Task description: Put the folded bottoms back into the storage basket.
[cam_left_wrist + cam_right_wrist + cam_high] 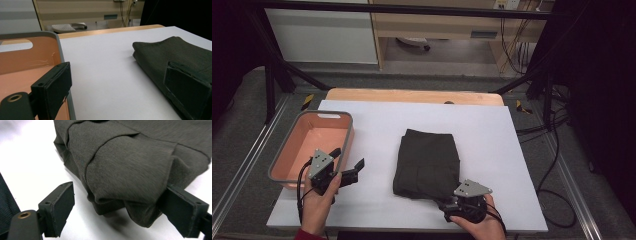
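1. Step in hand: I judge this as the approach to grasp the folded garment (428, 164), which lies mid-table on the white mat (492, 130), right of the orange bin (292, 145).
2. Right gripper (120, 212): jaws spread, bracketing the garment's near corner; one pad touches cloth, no pinch yet.
3. Left gripper (350, 161): jaws spread, nothing between them, beside the bin.
4. Next move: I would advance, then close on the fold.
5. Orientation: long axis runs near-to-far, slightly tilted.

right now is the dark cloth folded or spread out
Folded. The dark cloth lies on the white table as a compact rectangle, and the right gripper view shows stacked layers and a rounded fold at its near corner.
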### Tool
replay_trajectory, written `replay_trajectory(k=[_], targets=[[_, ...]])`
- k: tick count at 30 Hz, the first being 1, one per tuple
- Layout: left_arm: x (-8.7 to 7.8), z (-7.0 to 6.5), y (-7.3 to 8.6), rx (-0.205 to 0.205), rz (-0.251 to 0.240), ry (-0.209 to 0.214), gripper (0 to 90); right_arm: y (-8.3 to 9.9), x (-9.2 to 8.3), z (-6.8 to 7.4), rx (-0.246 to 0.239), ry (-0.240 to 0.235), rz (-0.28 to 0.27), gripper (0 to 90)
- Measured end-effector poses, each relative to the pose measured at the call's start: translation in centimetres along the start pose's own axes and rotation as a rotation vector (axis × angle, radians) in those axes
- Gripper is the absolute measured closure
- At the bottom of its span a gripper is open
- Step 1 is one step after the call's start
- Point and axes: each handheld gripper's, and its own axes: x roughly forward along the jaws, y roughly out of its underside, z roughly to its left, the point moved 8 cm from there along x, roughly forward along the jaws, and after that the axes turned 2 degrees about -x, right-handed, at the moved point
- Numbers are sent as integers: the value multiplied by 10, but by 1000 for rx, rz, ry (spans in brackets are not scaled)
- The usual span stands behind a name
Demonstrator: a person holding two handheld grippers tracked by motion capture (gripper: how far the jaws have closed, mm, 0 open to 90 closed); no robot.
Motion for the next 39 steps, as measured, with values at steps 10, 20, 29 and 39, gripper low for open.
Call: replay_trajectory(k=[10,20,29,39], targets=[[1,-1,0,6,5,1,81,11,29,6,-43,14,107,180],[1,-2,0,11,2,5,81,12,28,-4,-50,64,90,484],[1,-3,0,17,0,9,82,6,24,-7,0,23,56,680],[-2,-14,-1,32,-5,35,81,12,1,-2,-11,-19,65,688]])
